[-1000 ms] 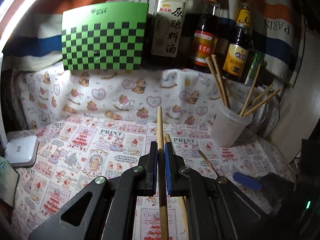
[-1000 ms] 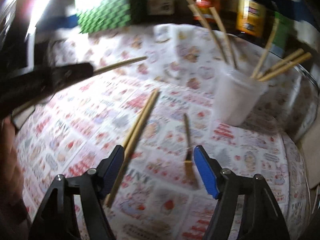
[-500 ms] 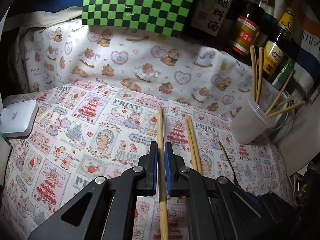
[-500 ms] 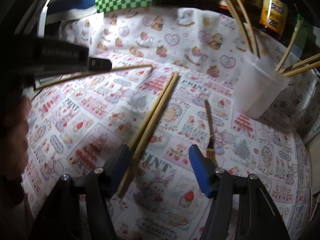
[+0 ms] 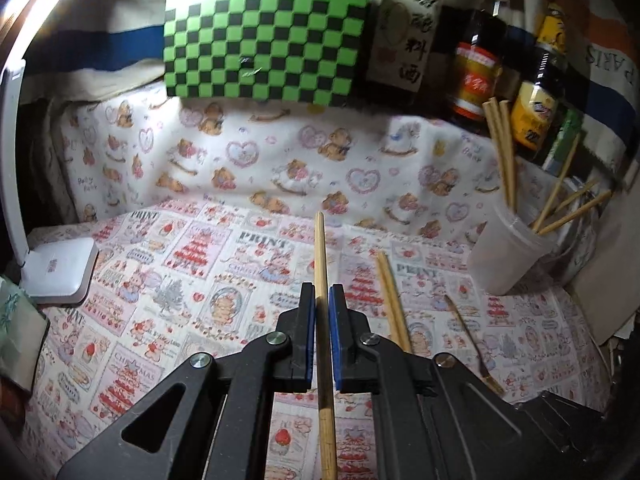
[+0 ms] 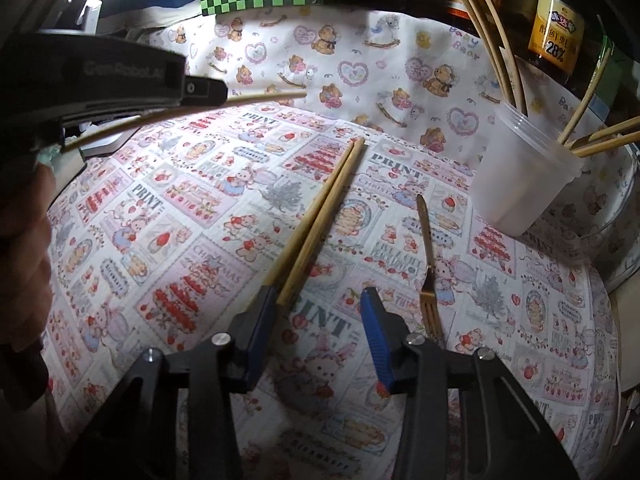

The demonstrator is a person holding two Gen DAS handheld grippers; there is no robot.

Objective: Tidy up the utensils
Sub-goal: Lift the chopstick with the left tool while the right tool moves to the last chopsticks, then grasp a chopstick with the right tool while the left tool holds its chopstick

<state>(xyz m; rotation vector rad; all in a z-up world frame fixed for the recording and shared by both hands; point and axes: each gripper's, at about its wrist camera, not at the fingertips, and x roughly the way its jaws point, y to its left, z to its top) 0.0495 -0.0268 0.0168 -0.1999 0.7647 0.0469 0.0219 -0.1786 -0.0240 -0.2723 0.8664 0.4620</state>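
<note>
My left gripper (image 5: pixel 321 296) is shut on a single wooden chopstick (image 5: pixel 320 256) and holds it above the patterned cloth; from the right wrist view that gripper (image 6: pixel 212 92) and its chopstick (image 6: pixel 264 98) show at the upper left. Two chopsticks (image 6: pixel 316 220) lie side by side on the cloth; they also show in the left wrist view (image 5: pixel 392 296). My right gripper (image 6: pixel 318 300) is open, low over their near ends. A small fork (image 6: pixel 427 264) lies to its right. A translucent plastic cup (image 6: pixel 524 176) at the right holds several chopsticks.
Sauce bottles (image 5: pixel 476 76) and a green checkered board (image 5: pixel 260 36) stand along the back. A white box (image 5: pixel 60 272) sits at the left edge. A metal bowl rim (image 6: pixel 624 240) is behind the cup.
The left gripper has tilted and shifted, still holding its chopstick. The right gripper has moved forward and lower toward the near ends of the two lying chopsticks.
</note>
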